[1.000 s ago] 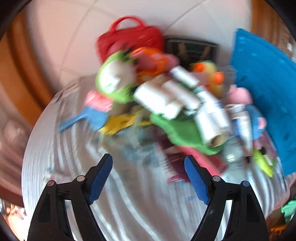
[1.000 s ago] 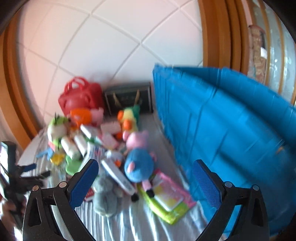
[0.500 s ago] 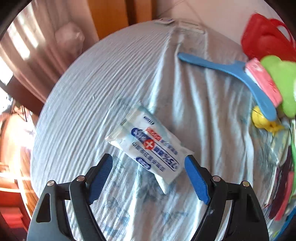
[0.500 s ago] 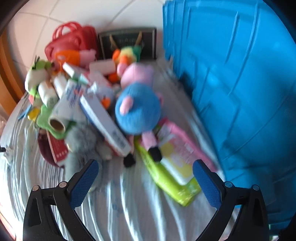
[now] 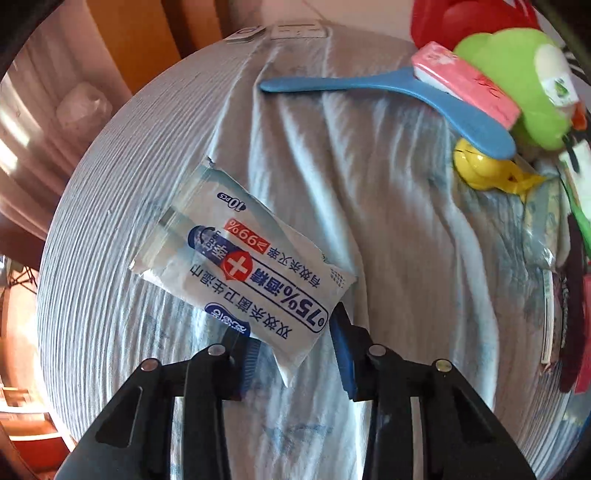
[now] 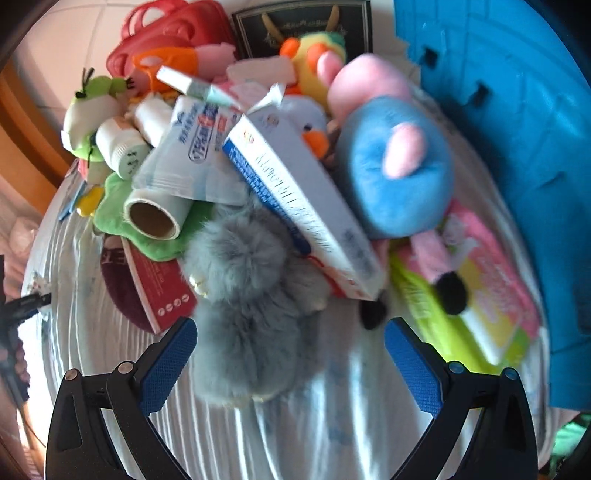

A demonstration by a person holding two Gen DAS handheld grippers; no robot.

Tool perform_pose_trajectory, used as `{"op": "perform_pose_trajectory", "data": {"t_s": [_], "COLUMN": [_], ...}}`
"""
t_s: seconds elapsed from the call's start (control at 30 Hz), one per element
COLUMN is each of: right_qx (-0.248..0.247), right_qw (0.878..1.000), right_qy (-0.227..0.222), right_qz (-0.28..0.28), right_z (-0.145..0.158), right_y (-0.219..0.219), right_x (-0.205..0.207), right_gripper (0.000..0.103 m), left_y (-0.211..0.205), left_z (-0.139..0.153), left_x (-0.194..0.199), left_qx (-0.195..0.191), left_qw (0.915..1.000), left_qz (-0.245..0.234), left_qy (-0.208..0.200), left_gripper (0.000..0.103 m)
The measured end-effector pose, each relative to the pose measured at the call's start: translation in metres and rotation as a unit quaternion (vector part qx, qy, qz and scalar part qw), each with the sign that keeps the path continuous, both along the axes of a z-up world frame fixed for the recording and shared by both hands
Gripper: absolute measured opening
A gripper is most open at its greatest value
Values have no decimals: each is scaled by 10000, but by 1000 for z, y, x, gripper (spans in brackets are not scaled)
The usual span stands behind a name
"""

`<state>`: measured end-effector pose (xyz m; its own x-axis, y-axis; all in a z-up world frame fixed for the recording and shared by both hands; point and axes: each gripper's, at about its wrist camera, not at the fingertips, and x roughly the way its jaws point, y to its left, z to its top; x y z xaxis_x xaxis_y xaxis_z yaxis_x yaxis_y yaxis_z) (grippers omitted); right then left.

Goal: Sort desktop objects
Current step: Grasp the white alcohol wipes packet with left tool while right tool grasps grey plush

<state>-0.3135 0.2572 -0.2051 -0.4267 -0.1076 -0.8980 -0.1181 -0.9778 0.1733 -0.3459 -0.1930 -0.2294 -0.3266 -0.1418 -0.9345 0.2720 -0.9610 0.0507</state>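
In the left wrist view a white and blue wet-wipe packet [image 5: 243,266] lies flat on the pale striped cloth [image 5: 388,221]. My left gripper [image 5: 295,354] has its jaws narrowed around the packet's near corner; contact is unclear. In the right wrist view my right gripper [image 6: 290,354] is open, its jaws on either side of a grey fluffy plush [image 6: 251,302] at the front of a pile. A long white and blue box [image 6: 299,206] and a blue and pink pig plush [image 6: 395,166] lie just behind it.
A blue spoon [image 5: 391,96], pink packet [image 5: 465,85], green plush [image 5: 517,81] and yellow toy [image 5: 480,166] lie far right of the left gripper. A tall blue bin [image 6: 517,147] stands right of the pile. A cardboard roll [image 6: 153,218], red box [image 6: 155,280] and red basket [image 6: 166,33] lie left.
My left gripper swung from the toy pile to the wet-wipe packet, moved closer and narrowed its jaws around its corner. My right gripper moved down and in over the grey plush.
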Motion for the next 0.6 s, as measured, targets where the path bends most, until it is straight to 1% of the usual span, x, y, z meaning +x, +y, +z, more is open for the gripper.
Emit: {"op": "perform_pose_trajectory", "data": {"t_s": [0.03,0.07,0.1,0.13,0.17,0.2,0.23,0.3,0.33,0.37,0.4,0.43,0.47,0.53,0.6], "right_qx": [-12,28,107,110,-1,-109,-20,236,211,101,73,59,-71,-142,-321], "right_qw": [10000,9999,9999,9999,9999,9998,9998,9997,9997,9998,9999,9999,9999,9999,9994], "right_qy": [-46,-89,-107,-110,-140,-167,-146,-47,-116,-184,-94,-132,-102,-61,91], "right_qz": [-28,-58,-66,-54,10,73,111,100,69,11,-29,-22,-31,-34,-14], "right_z": [-3,-6,-9,-11,-13,-16,-19,-26,-34,-42,-42,-42,-38,-32,-21], "right_y": [-1,-2,-5,-6,-9,-12,-18,-23,-23,-21,-20,-20,-20,-20,-19], "right_x": [-4,-7,-12,-15,-19,-24,-30,-43,-50,-55,-58,-59,-56,-44,-24], "right_gripper": [103,99,82,69,56,57,58,73,75,82,74,56,42,41,41], "left_y": [9,20,32,42,53,66,75,93,101,97,104,107,109,119,129], "left_z": [6,13,21,27,33,38,41,48,51,56,59,62,64,70,79], "left_x": [5,10,15,19,24,28,28,31,34,25,26,24,24,32,38], "left_qx": [-48,-79,-92,-106,-147,-192,-199,-109,-31,25,71,94,102,41,-46], "left_qw": [9999,9994,9986,9976,9963,9945,9929,9902,9887,9878,9865,9852,9833,9796,9751], "left_qz": [-127,-268,-431,-575,-729,-909,-1046,-1263,-1364,-1424,-1501,-1570,-1668,-1832,-1998], "left_qy": [83,179,288,363,423,477,526,591,615,632,657,680,725,825,965], "left_gripper": [35,35,35,35,35,35,35,35,35,35,35,35,35,35,35]}}
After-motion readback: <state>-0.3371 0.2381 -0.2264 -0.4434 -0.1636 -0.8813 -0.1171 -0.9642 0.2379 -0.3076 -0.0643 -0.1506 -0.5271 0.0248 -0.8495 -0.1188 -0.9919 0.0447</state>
